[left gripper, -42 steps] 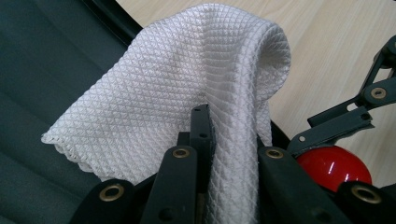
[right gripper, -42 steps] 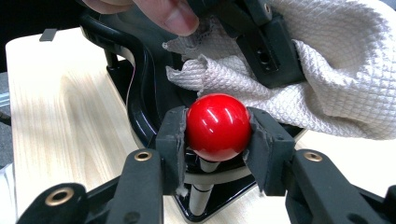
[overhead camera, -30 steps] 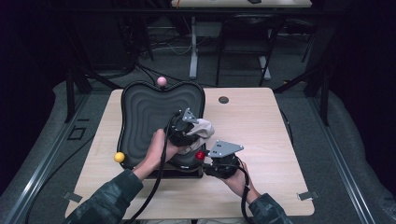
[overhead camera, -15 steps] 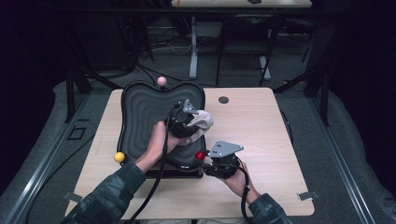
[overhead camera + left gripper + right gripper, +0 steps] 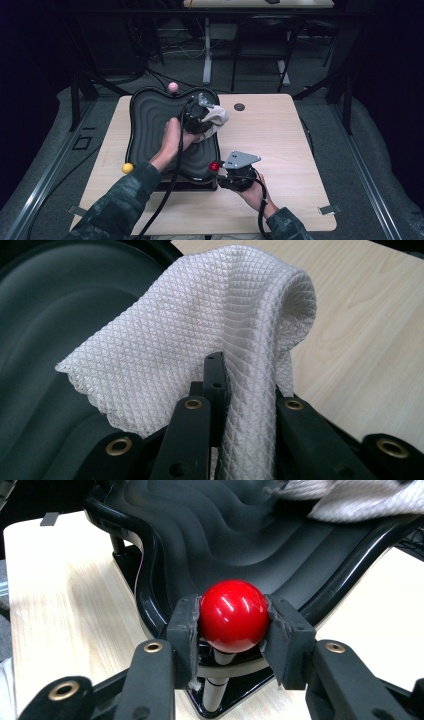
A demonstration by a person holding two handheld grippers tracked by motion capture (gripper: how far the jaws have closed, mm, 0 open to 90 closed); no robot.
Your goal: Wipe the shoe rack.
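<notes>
A black wavy board [image 5: 155,125] lies on the wooden table, with ball knobs at its corners. My left gripper [image 5: 207,117] hangs over the board's far right part, shut on a white waffle-weave cloth [image 5: 216,116]. In the left gripper view the cloth [image 5: 200,330] drapes over the closed jaws above the board [image 5: 45,340]. My right gripper [image 5: 220,167] sits at the board's near right corner, shut on the red ball knob [image 5: 214,166]. The right gripper view has the red ball [image 5: 233,615] squeezed between both pads [image 5: 186,625], standing on a short post.
A pink ball knob [image 5: 173,87] stands at the board's far edge and a yellow one [image 5: 128,168] at its near left corner. A small dark round disc [image 5: 239,106] lies on the table [image 5: 280,135] beyond the board. Table legs and cables stand behind.
My left gripper has carried the cloth up and away across the board, toward its far right part. The right gripper has stayed on the red ball.
</notes>
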